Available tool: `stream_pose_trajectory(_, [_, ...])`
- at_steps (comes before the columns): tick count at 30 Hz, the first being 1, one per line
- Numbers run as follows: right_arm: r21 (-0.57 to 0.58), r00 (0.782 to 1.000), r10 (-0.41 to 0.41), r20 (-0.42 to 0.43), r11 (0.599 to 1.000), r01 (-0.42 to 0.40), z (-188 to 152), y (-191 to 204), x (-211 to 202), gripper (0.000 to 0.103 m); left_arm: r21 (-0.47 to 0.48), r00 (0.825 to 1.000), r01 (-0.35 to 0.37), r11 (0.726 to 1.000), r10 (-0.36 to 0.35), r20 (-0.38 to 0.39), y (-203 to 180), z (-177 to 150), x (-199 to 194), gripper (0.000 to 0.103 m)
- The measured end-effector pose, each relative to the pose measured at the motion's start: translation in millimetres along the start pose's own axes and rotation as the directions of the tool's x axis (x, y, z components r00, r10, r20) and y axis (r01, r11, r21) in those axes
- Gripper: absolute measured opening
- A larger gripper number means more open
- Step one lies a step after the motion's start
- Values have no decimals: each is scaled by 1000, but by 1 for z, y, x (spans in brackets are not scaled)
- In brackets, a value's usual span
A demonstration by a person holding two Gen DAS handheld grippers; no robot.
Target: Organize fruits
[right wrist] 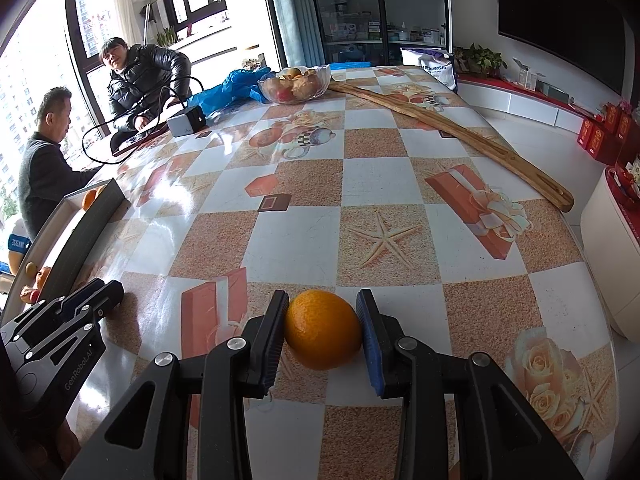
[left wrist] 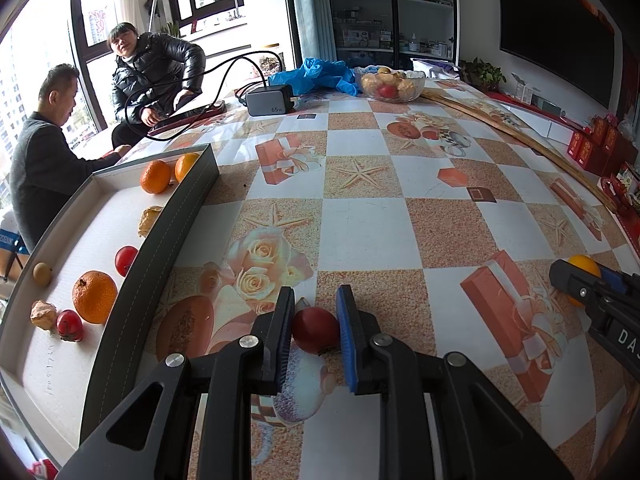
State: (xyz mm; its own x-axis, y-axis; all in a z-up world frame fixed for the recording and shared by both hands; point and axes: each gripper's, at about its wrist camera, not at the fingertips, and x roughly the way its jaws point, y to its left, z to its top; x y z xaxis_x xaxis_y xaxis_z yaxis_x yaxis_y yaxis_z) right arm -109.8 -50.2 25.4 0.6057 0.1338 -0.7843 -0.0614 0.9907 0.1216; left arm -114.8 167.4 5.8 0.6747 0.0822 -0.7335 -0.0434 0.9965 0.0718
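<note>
The left gripper [left wrist: 316, 330] pinches a red fruit [left wrist: 315, 329] and the right gripper [right wrist: 323, 330] an orange [right wrist: 323, 330]; both look ready to be carried to the tray [left wrist: 160, 236].

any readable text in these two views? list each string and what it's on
"65w": on the grey charger at the table's far side.
"DA", cut off by the frame edge: on the right gripper.
"GenRobot.AI": on the left gripper.
Cabinet boxes, red boxes and the white bag: print too small or blurred to read.
</note>
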Motion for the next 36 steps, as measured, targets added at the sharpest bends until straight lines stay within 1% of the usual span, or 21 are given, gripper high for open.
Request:
stream_pose_trajectory(7, [-16, 1000, -14, -5, 1000, 14, 0, 3, 2, 37, 1, 1000, -1, 1000, 1, 0, 0, 0, 0, 23])
stream_pose_trajectory(15, [-74, 997, -74, -13, 995, 72, -1, 13, 4, 37, 1, 1000, -1, 1000, 1, 0, 0, 0, 0, 23])
stream_pose_trajectory(36, [-77, 997, -76, -13, 994, 75, -1, 13, 4, 37, 3, 1000, -2, 1000, 2, 1, 0, 0, 0, 23])
